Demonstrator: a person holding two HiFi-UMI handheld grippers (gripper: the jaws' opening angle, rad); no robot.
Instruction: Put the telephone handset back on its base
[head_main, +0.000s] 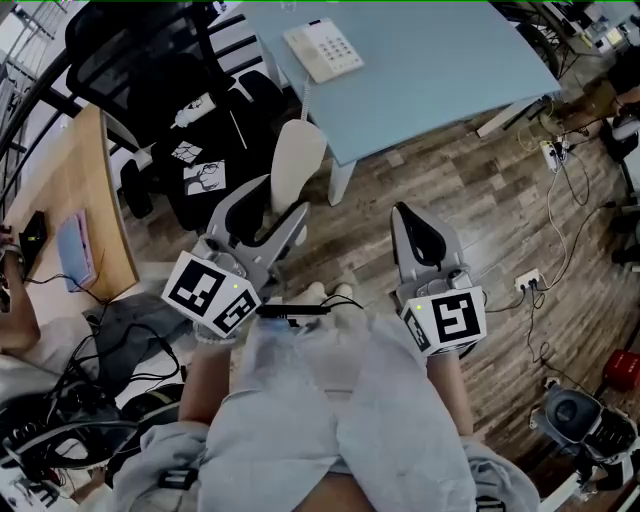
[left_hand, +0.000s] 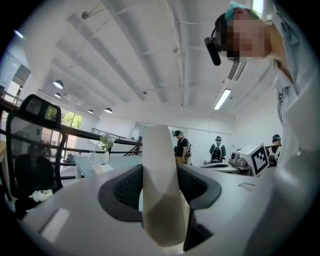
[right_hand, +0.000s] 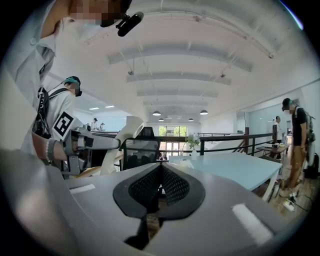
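One handset (head_main: 297, 160), pinched in my left gripper (head_main: 277, 207), points its long axis up-frame toward the phone base (head_main: 322, 48), upper centre; my right gripper (head_main: 408, 218) is pressed together, empty.

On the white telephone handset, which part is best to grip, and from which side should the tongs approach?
Grip the long white plastic handset on its straight shaft, across the narrow width, pads on the two long sides, as the left tongs do, leaving the free end clear for the white keypad base.
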